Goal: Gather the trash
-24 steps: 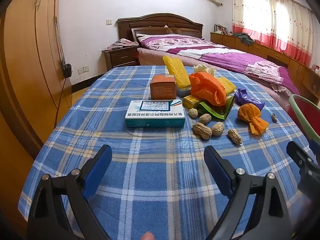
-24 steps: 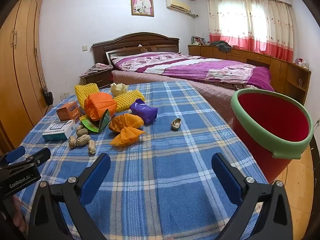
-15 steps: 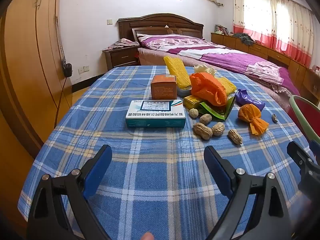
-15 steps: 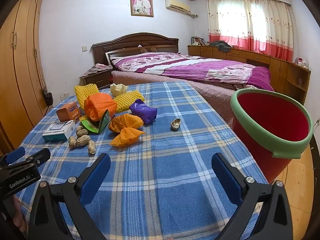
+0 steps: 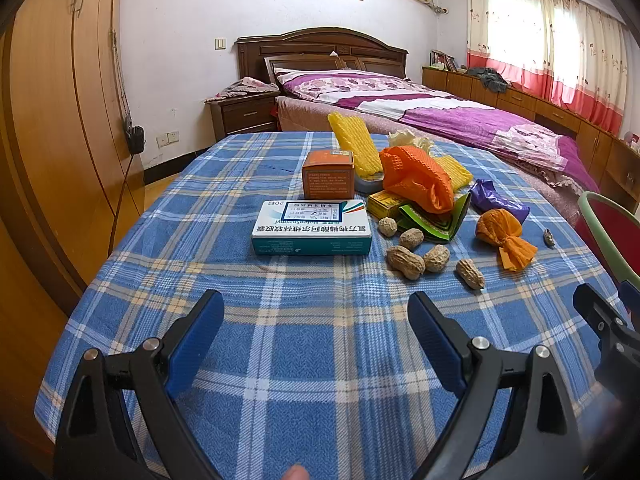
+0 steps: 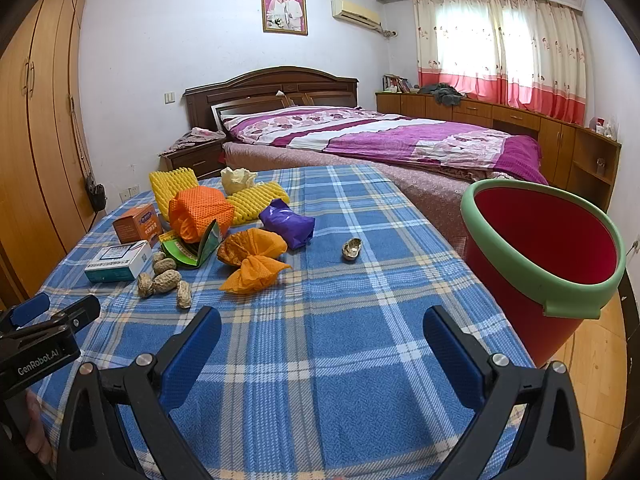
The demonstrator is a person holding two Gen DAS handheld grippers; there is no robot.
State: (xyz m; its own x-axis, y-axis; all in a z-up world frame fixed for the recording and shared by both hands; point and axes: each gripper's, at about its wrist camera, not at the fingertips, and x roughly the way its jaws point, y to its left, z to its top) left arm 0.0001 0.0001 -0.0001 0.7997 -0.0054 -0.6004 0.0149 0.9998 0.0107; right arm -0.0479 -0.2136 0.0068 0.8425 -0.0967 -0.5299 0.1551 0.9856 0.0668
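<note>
Trash lies in one cluster on the far half of a table (image 5: 304,360) under a blue plaid cloth: five peanuts (image 5: 405,262), two boxes, a teal-and-white one (image 5: 312,232) lying flat and an orange one (image 5: 328,178) just behind it, two yellow foam nets (image 5: 354,146), two orange nets, the big one (image 5: 418,178) resting on a green packet (image 5: 436,222) and the small twisted one (image 5: 502,236) to its right, one purple bag (image 5: 498,202), one white wad (image 6: 238,178) and one small shell-like scrap (image 6: 351,249) off alone. A red bin (image 6: 548,264) with a green rim stands beside the table's right edge; a bed (image 6: 380,136) lies beyond. Both tongs hover over bare cloth, spread wide, nothing between their pads: the left gripper (image 5: 316,332) faces the teal box, well short of it; the right gripper (image 6: 322,344) has the cluster ahead to its left and the bin to its right. Nothing blocks the way.
</note>
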